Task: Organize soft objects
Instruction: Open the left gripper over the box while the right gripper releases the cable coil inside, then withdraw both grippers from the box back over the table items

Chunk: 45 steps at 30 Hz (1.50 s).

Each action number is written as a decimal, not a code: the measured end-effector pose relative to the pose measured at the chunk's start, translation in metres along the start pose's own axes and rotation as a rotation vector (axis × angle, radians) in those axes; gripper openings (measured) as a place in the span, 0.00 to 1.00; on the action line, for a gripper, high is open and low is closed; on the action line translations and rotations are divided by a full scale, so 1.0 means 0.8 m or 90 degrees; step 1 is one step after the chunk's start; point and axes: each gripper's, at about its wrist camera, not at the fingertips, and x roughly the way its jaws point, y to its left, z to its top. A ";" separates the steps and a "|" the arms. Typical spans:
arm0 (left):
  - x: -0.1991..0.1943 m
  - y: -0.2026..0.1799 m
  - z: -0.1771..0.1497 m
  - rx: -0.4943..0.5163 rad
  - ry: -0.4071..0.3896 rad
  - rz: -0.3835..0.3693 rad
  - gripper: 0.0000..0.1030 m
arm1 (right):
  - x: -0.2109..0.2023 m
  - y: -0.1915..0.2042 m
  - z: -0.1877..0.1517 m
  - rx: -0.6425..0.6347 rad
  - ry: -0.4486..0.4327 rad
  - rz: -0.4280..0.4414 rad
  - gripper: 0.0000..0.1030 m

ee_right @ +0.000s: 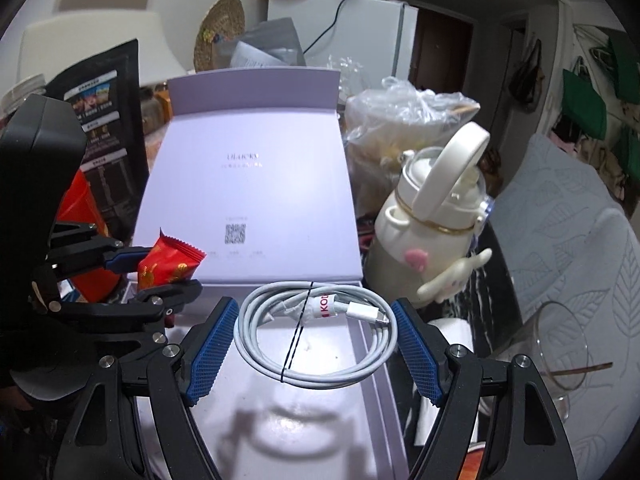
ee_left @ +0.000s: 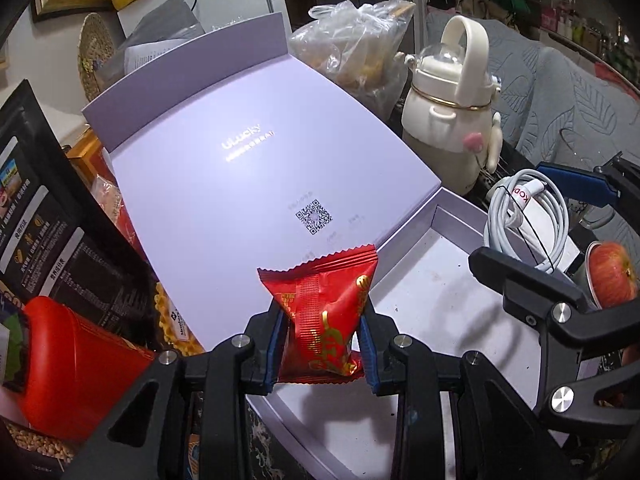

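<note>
The red snack packet [ee_left: 326, 312] has its lower sides hidden behind the blue pads [ee_left: 274, 344] of the left gripper [ee_left: 322, 346]. At three o'clock in the left wrist view, a red apple [ee_left: 610, 274] is half covered by a black gripper arm. The small print beside the QR code [ee_right: 235, 233] on the lilac box lid [ee_right: 248, 192] is too fine to read. At four o'clock in the right wrist view, a clear glass [ee_right: 560, 350] is partly cut off behind the right gripper [ee_right: 316, 350]. The black printed bag [ee_left: 44, 208] runs off the left wrist view at nine o'clock.

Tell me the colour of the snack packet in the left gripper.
Red with gold print; the snack packet shows best in the left wrist view.
</note>
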 end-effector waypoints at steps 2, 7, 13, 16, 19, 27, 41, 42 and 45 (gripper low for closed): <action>0.003 -0.001 -0.001 0.003 -0.001 0.003 0.31 | 0.005 0.002 0.000 -0.005 0.013 -0.008 0.77; 0.004 -0.001 -0.002 0.001 0.004 0.012 0.34 | 0.009 -0.003 0.000 0.009 0.032 -0.011 0.77; -0.008 0.002 0.001 -0.009 -0.012 0.025 0.54 | -0.002 -0.002 0.002 0.000 0.025 -0.031 0.84; -0.019 0.002 0.002 -0.007 -0.028 0.041 0.60 | -0.012 -0.001 0.004 -0.005 0.018 -0.044 0.84; -0.031 0.002 0.006 -0.008 -0.037 0.038 0.60 | -0.024 -0.003 0.007 -0.002 0.009 -0.047 0.84; -0.082 0.000 0.012 -0.017 -0.081 0.036 0.60 | -0.072 -0.002 0.016 -0.005 -0.025 -0.067 0.84; -0.207 -0.011 0.001 -0.011 -0.175 0.026 0.60 | -0.194 -0.003 0.015 0.019 -0.097 -0.087 0.84; -0.215 -0.013 0.000 -0.010 -0.181 0.023 0.60 | -0.204 -0.003 0.012 0.021 -0.102 -0.089 0.84; -0.243 -0.019 -0.007 -0.006 -0.202 0.008 0.60 | -0.232 -0.004 0.002 0.032 -0.111 -0.096 0.84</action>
